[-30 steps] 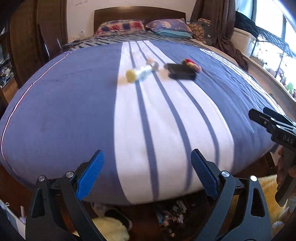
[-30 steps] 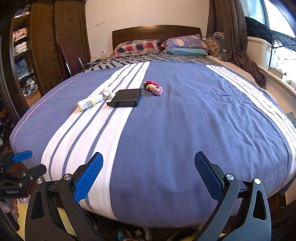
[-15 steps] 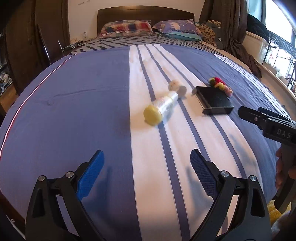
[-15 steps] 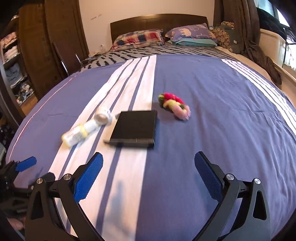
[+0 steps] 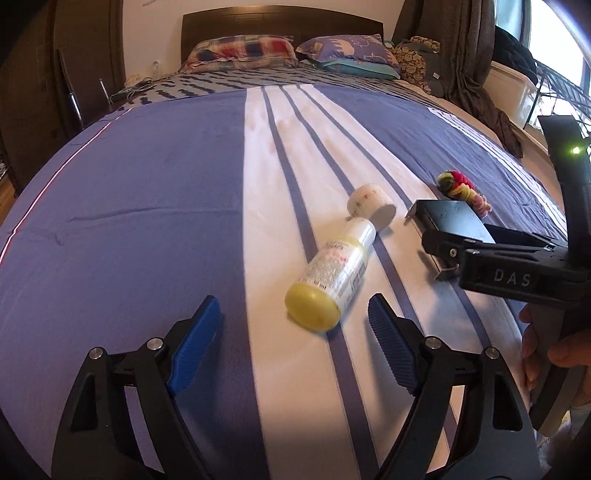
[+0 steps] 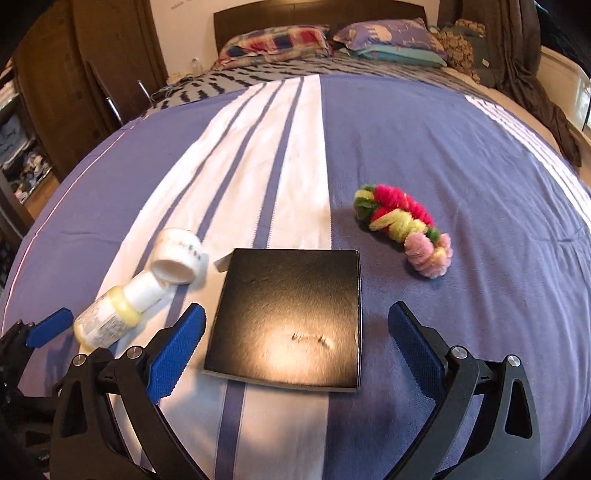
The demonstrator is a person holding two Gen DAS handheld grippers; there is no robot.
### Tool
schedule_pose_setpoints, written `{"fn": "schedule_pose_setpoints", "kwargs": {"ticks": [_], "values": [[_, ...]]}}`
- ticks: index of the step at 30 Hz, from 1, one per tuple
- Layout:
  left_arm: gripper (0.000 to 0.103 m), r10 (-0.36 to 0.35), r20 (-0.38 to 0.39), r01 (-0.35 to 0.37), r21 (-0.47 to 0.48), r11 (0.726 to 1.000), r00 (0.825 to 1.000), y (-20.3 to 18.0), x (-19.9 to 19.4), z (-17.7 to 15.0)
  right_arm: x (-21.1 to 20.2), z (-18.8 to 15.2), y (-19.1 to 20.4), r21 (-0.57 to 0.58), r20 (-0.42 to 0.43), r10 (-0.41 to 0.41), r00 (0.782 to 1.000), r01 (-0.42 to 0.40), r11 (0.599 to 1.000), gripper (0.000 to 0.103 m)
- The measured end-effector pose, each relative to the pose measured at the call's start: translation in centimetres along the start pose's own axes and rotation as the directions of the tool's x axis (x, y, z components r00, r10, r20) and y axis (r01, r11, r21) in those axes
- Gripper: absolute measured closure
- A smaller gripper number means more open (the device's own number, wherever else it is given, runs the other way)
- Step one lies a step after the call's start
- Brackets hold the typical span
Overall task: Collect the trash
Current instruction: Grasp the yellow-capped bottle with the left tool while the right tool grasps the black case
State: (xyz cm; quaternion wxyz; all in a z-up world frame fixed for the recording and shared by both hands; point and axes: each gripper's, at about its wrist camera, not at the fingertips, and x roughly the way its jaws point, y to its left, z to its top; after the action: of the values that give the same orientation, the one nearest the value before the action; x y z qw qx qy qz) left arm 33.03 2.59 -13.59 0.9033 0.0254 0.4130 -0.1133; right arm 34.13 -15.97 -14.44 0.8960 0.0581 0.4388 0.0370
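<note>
A plastic bottle (image 5: 334,271) with a yellow base lies on its side on the white stripe of the bed cover (image 5: 147,206). A small white tub (image 5: 369,206) lies at its neck. My left gripper (image 5: 292,302) hovers just short of the bottle's base, and its jaws are closing without touching it. A flat black box (image 6: 291,317) lies under my open right gripper (image 6: 296,309), between its fingers in that view and apart from both pads. A fuzzy red, yellow and pink bundle (image 6: 402,225) lies right of the box. The bottle (image 6: 110,314) and a left gripper finger (image 6: 51,326) show at the lower left.
Pillows (image 5: 243,50) and a dark headboard (image 5: 280,22) stand at the far end. A wooden wardrobe (image 6: 85,74) is on the left. Dark curtains (image 5: 465,51) and a window are on the right. A person's hand (image 5: 554,354) holds the right gripper's handle.
Both grippers have moved forward over the bed, so the bottle and the black box now lie close before them. The left jaws have narrowed a little.
</note>
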Motion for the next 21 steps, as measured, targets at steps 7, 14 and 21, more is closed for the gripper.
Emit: {"fn": "schedule_pose_setpoints", "kwargs": {"ticks": [7, 14, 21], "values": [[0.06, -0.043, -0.02, 0.043, 0.026, 0.999, 0.999, -0.9, 1.4, 1.1, 0.2, -0.2, 0.0, -0.006, -0.001, -0.013, 1.0, 0.013, 1.0, 0.029], [0.069, -0.054, -0.016, 0.055, 0.054, 0.997, 0.998, -2.3, 0.3, 0.1, -2.0, -1.6, -0.6, -0.042, 0.035, -0.021, 0.999, 0.022, 0.999, 0.03], [0.072, -0.06, -0.019, 0.061, 0.073, 0.995, 0.998, -4.6, -2.7, -3.6, -6.0, -5.9, -2.0, -0.092, 0.069, -0.073, 0.995, 0.08, 0.993, 0.03]]}}
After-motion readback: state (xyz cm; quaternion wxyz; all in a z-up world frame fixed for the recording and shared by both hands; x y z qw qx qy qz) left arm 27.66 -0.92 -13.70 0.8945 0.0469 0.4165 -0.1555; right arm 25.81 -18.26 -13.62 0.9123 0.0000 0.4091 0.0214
